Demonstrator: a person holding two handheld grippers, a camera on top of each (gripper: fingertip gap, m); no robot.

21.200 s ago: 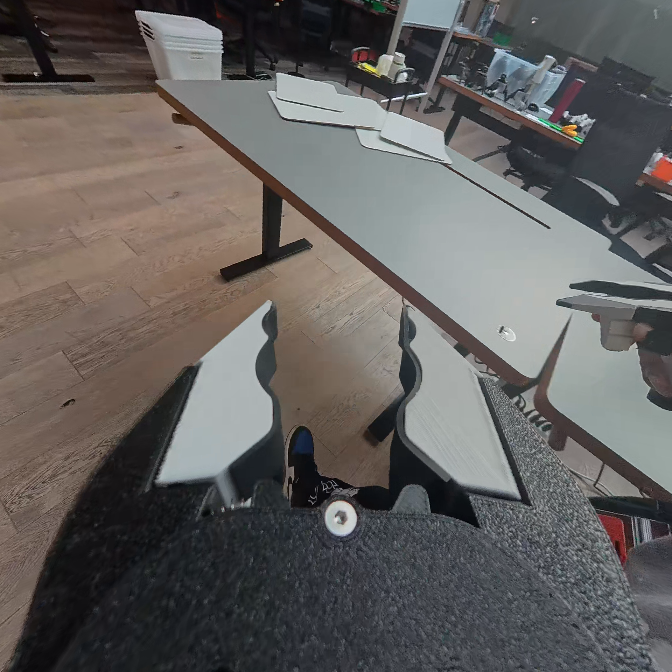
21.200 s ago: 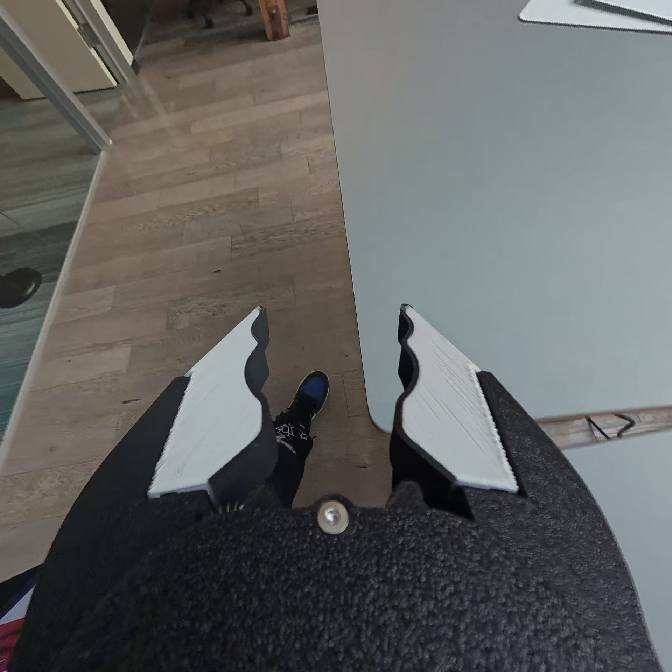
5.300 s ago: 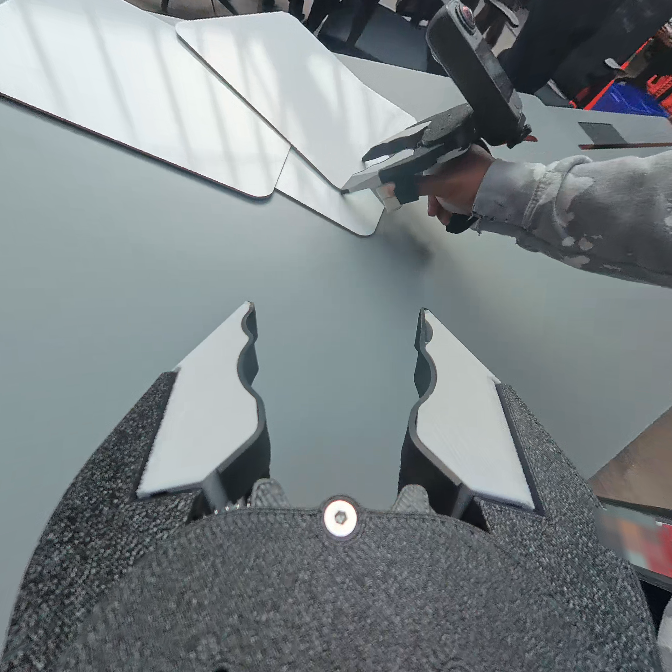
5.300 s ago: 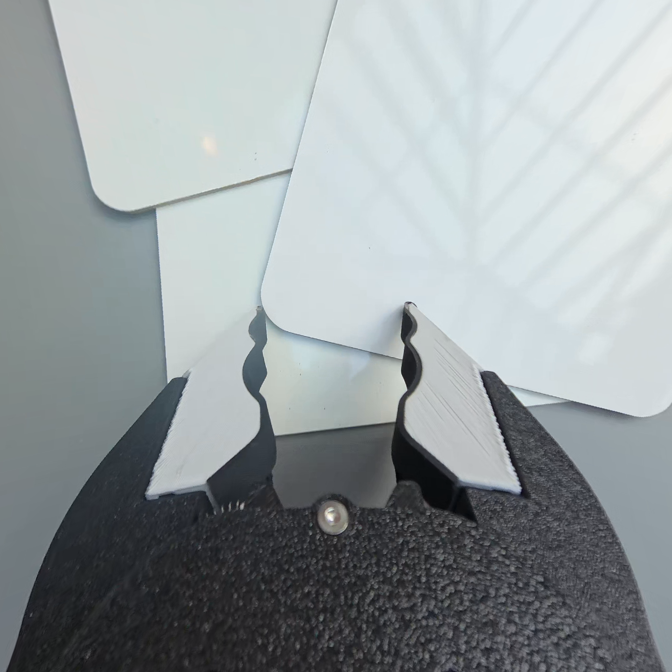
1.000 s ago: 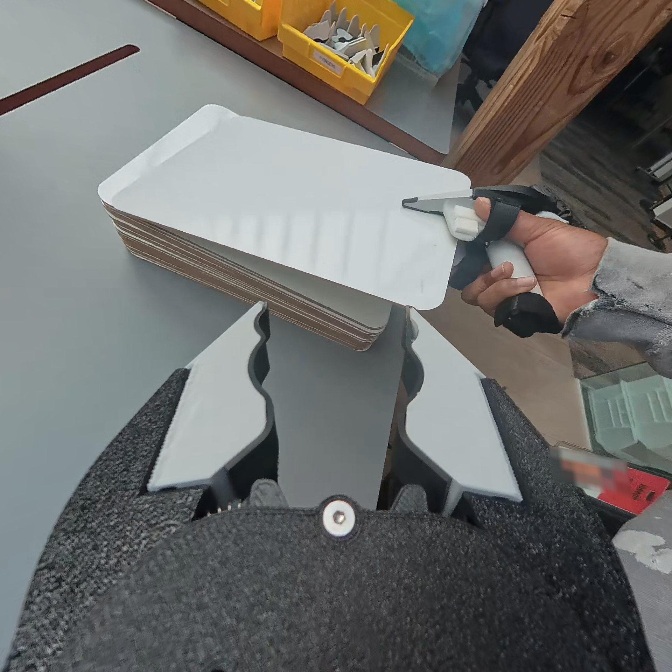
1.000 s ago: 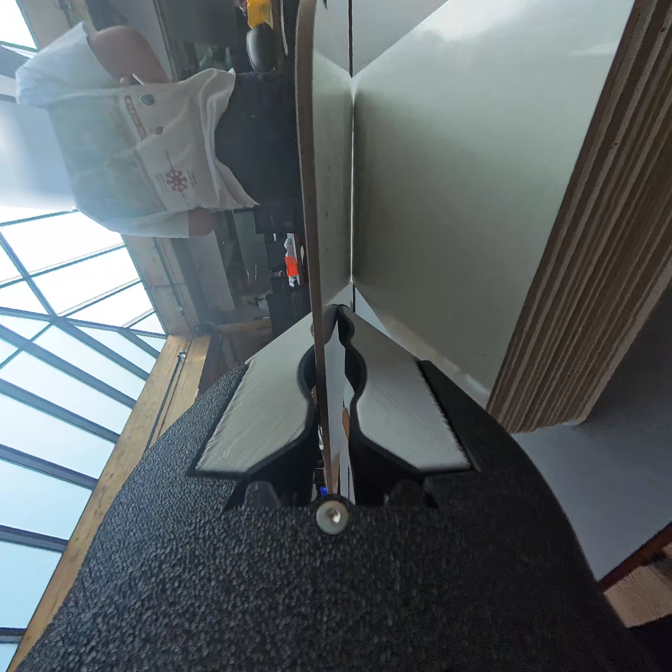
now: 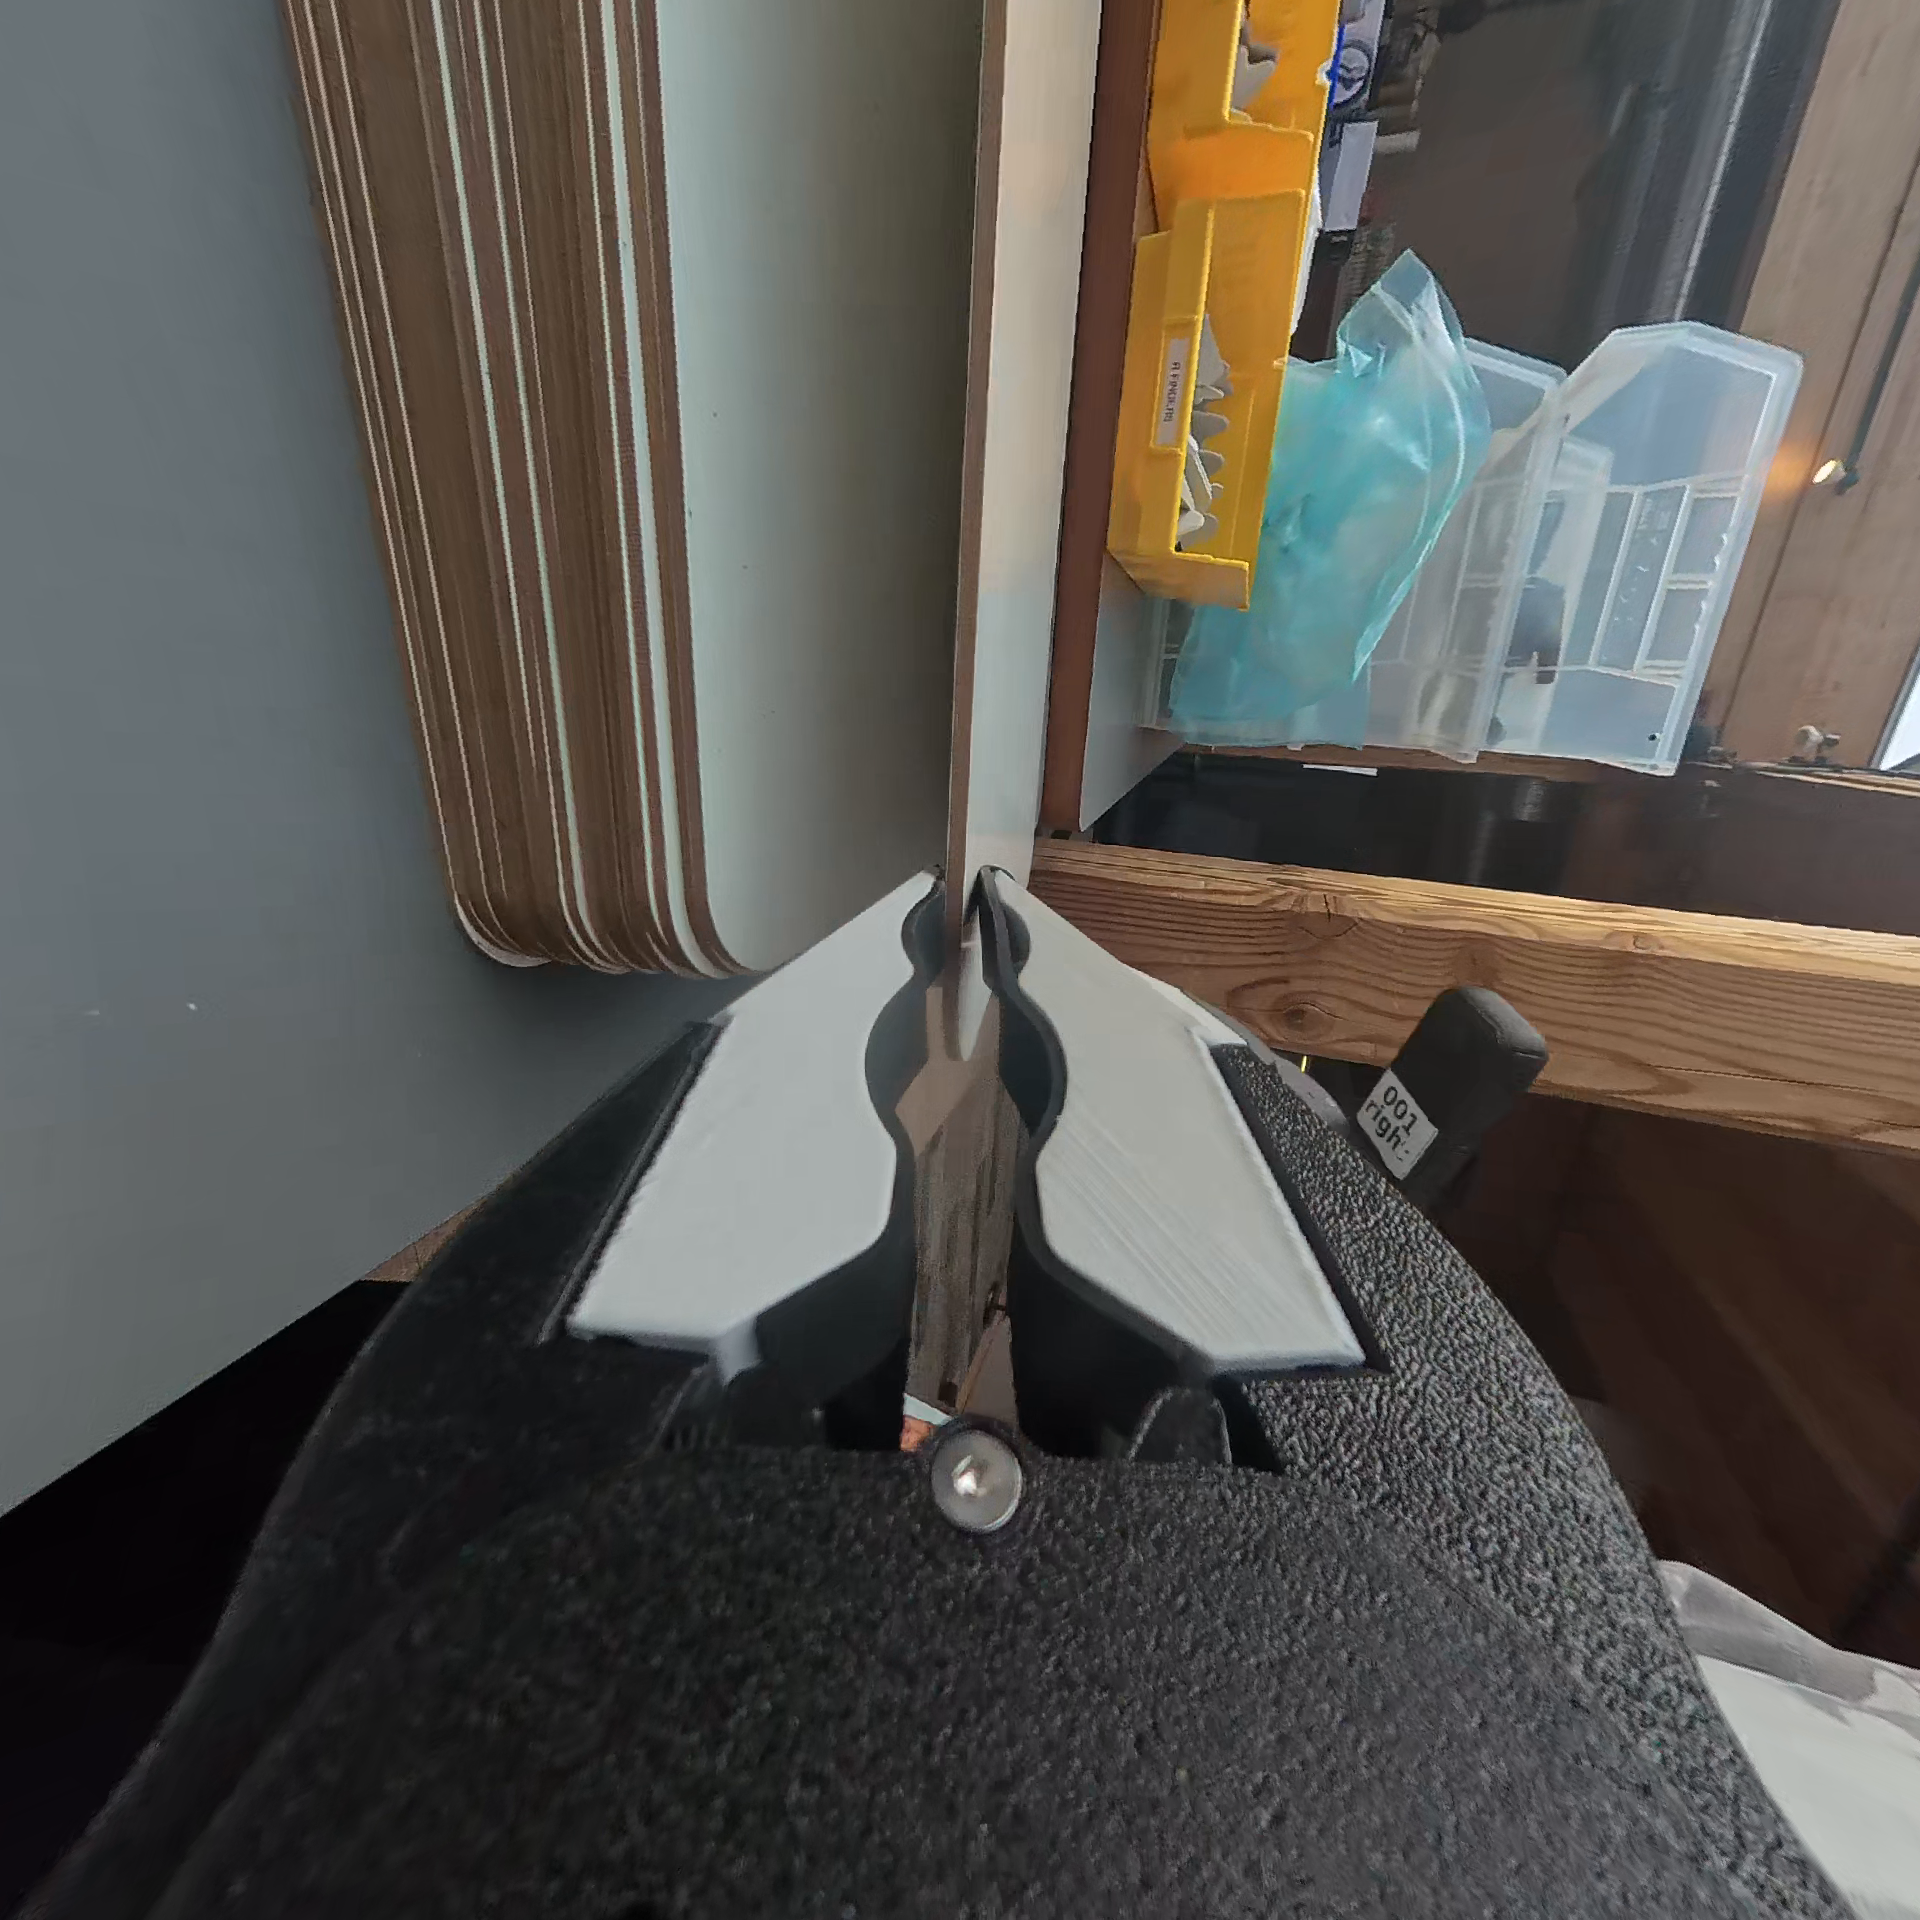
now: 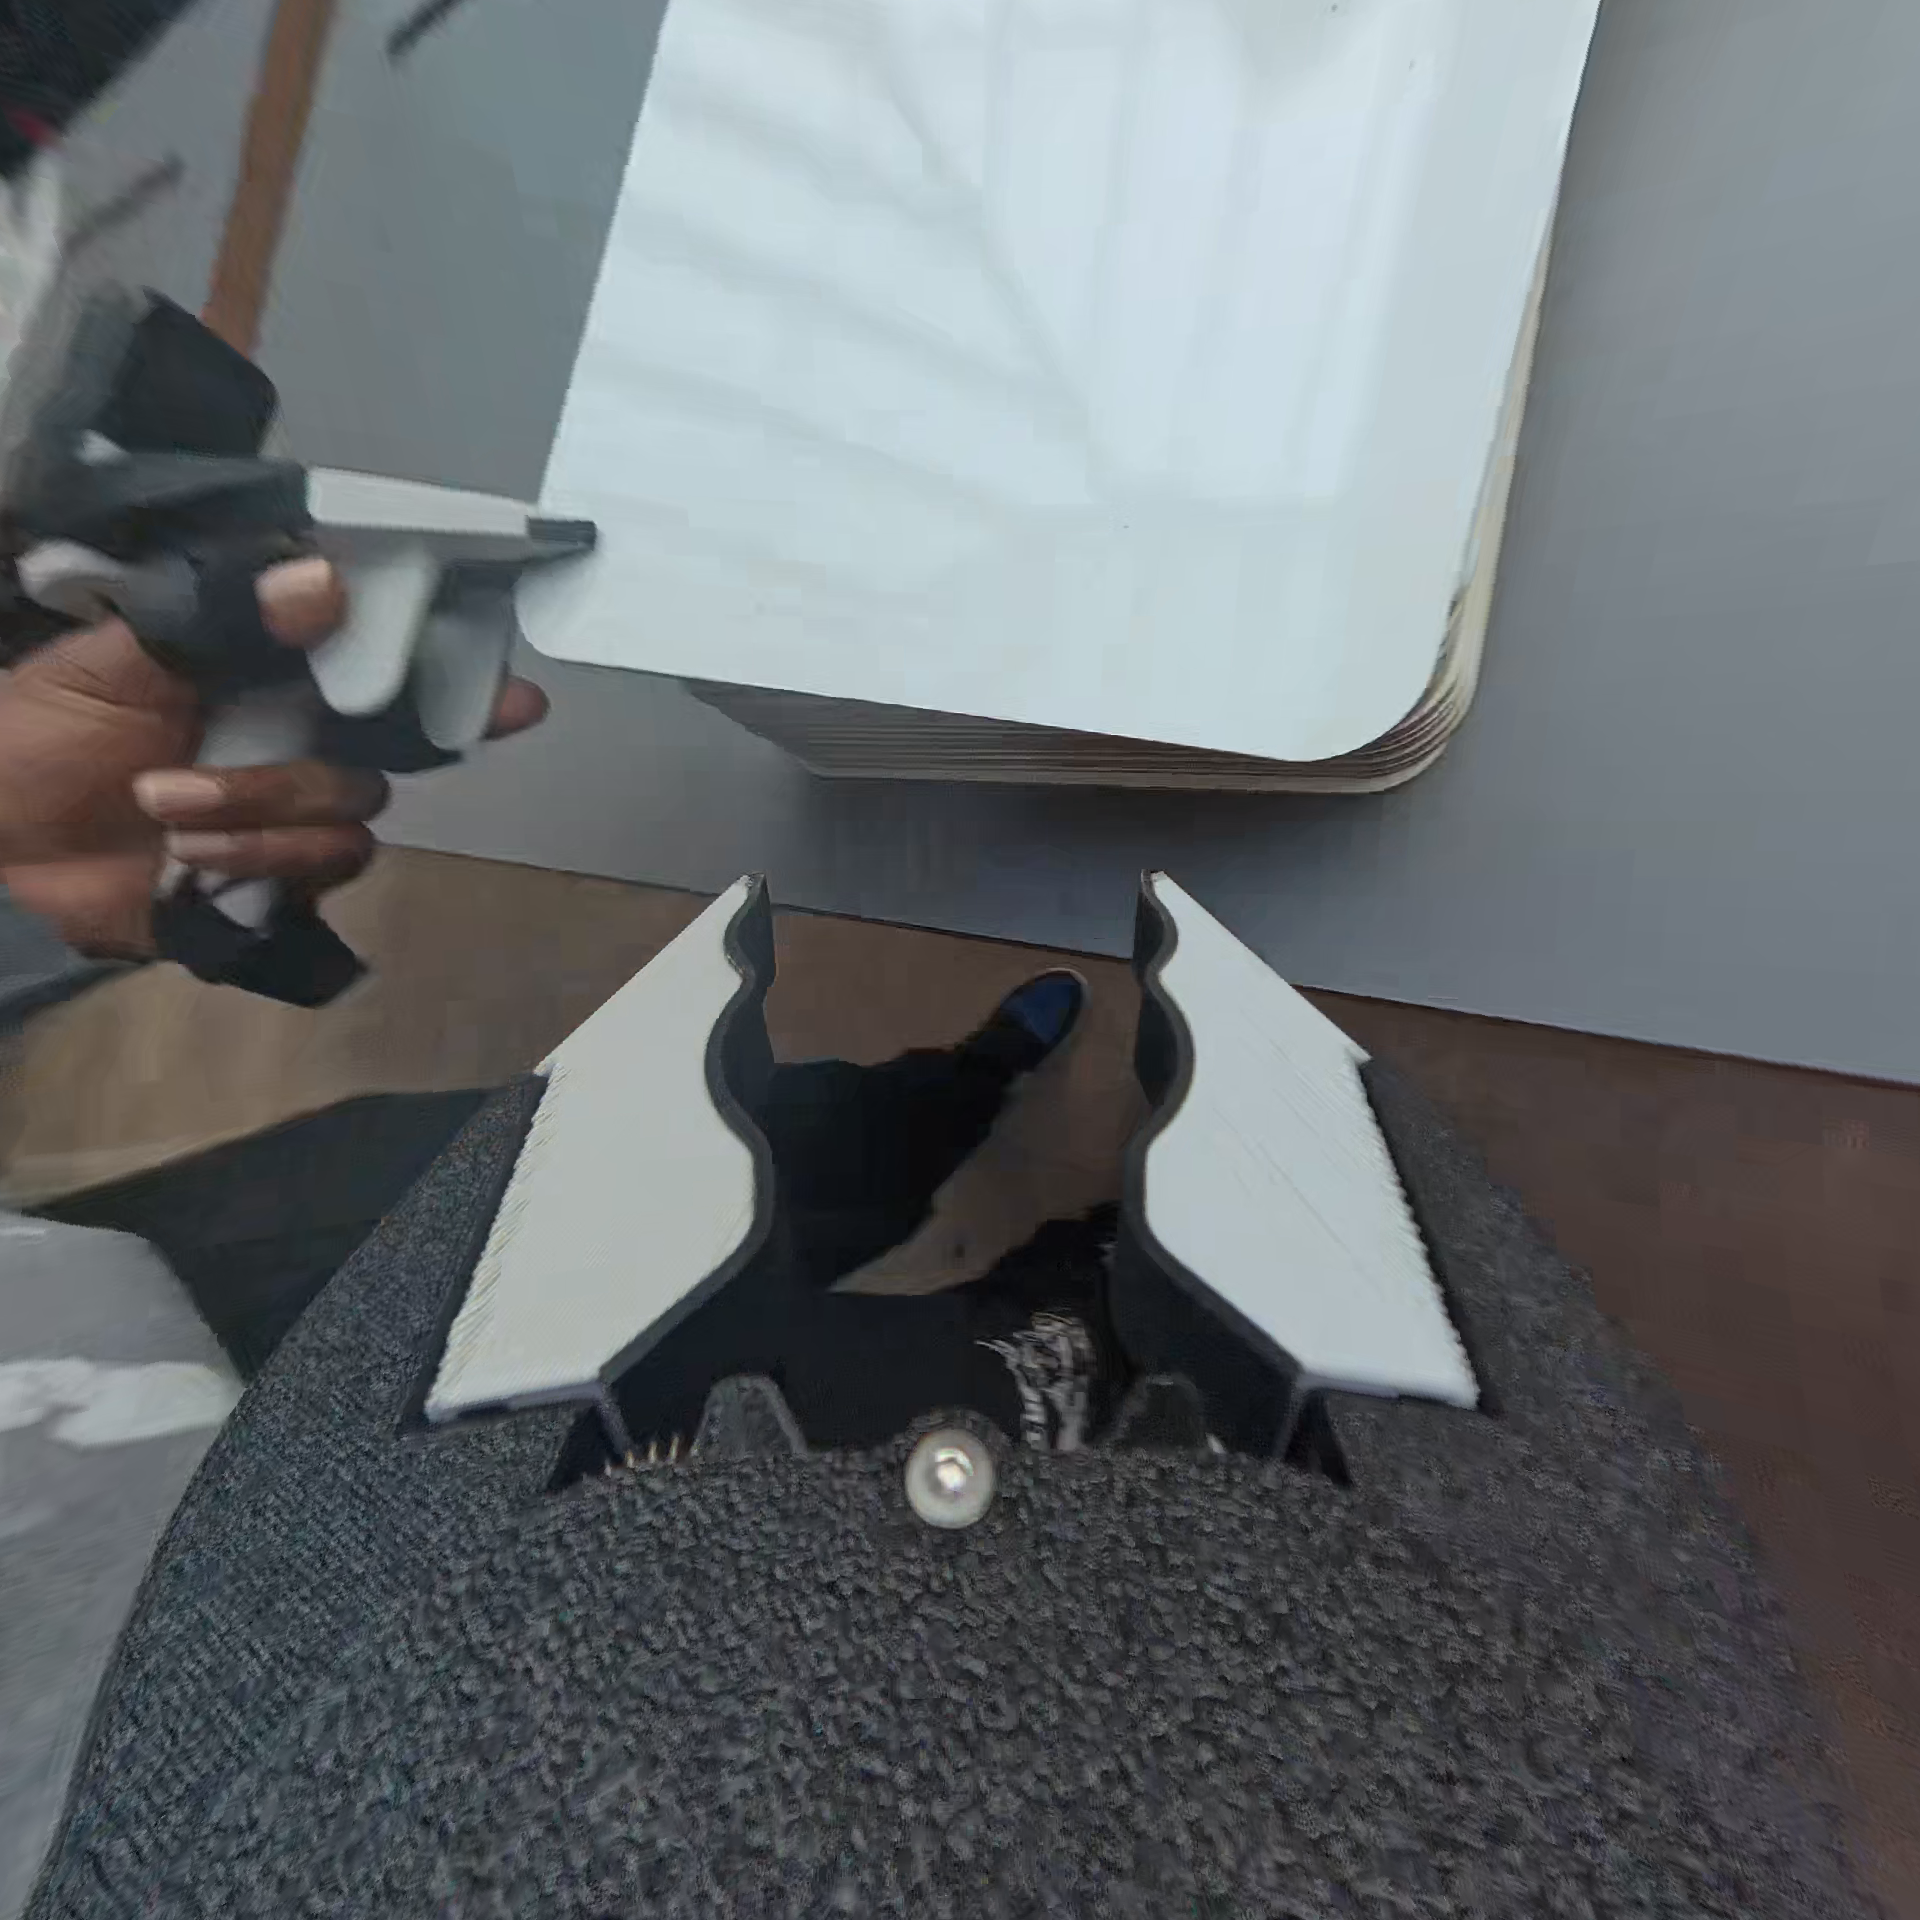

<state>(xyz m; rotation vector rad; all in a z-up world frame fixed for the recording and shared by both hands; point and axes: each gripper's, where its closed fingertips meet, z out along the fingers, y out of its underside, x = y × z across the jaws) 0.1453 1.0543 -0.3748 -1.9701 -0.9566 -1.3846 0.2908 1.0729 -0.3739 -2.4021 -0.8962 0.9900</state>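
Left gripper (image 7: 961,883) pinched tight on the edge of the top white board (image 8: 1039,343), lifted a bit over the stack of boards (image 7: 520,468) on the grey table (image 7: 156,727). Right gripper (image 8: 951,904) wide open, holding nothing, near the table edge by the stack.

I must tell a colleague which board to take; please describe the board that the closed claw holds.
On the grey table, near its edge, lies a stack of white boards with brown edges. The top board is the one meant: only it is pinched at a corner by the left claw, lifted off the stack there and overhanging it.
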